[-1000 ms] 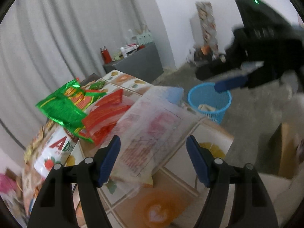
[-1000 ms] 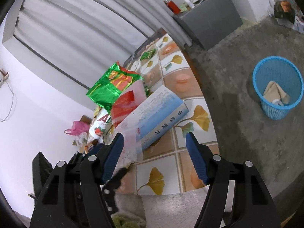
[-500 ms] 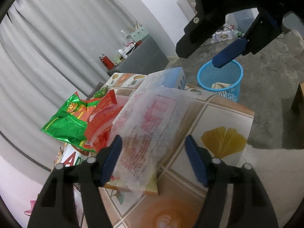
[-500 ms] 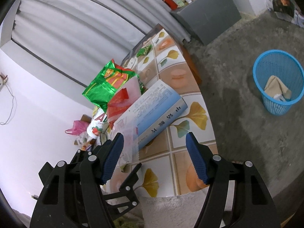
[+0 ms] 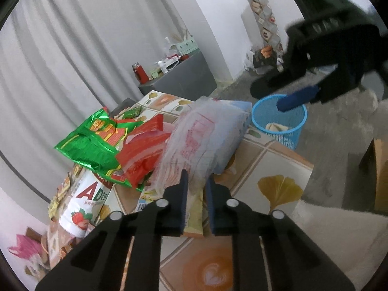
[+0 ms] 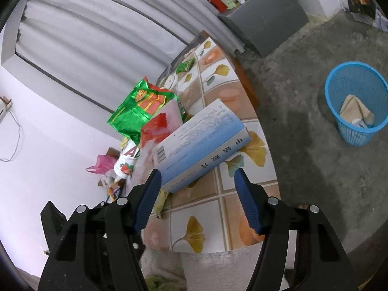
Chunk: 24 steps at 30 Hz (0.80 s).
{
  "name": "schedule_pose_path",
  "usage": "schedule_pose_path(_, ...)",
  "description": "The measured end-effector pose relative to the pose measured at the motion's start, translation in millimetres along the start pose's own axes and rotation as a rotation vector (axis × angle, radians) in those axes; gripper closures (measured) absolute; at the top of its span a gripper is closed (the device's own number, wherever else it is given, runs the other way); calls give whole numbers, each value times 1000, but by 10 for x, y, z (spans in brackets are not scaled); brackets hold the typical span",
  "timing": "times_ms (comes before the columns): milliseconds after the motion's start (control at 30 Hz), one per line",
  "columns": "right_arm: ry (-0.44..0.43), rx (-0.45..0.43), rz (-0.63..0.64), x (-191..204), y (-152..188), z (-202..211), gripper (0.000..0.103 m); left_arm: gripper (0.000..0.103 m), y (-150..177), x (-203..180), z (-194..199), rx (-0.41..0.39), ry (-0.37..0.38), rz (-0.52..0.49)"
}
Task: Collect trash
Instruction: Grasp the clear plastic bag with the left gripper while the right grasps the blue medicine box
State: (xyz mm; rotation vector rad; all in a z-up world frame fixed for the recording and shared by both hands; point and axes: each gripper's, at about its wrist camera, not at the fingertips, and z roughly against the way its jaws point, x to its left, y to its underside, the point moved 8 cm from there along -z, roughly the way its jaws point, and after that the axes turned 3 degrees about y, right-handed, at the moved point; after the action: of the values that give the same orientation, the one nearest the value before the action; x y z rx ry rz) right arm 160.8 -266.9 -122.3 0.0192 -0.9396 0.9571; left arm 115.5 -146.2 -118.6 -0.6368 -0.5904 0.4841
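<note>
A clear plastic bag with red print lies on top of a blue and white box on the tiled table. My left gripper is closing, and its pads pinch the bag's near edge. Beside the bag lie a red wrapper and a green snack bag. My right gripper hovers over the table with its jaws closing slightly. The near corner of the box sits between them, untouched. A blue basket with paper in it stands on the floor.
A white bottle with a strawberry label lies left of the pile. A grey cabinet with a red bottle stands by the curtain. A pink bag sits on the floor behind the table. A cardboard box is at the right.
My left jaws went from wide apart to nearly together, pinching the clear bag's edge. The right gripper drew a little nearer to the blue and white box.
</note>
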Motion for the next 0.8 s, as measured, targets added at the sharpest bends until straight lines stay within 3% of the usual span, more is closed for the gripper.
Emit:
schedule_pose_path(200, -4, -19, -13, -32, -101, 14, 44, 97, -27, 184, 137, -33, 37, 129)
schedule_pose_path(400, -6, -60, -49, -141, -367, 32, 46, 100, -66, 572, 415, -108, 90, 341)
schedule_pose_path(567, -33, -41, -87, -147, -429, -40, 46, 100, 6, 864, 558, -142, 117, 486)
schedule_pose_path(800, -78, 1, -215, -299, -312, -132, 46, 100, 141, 970, 601, -137, 121, 556)
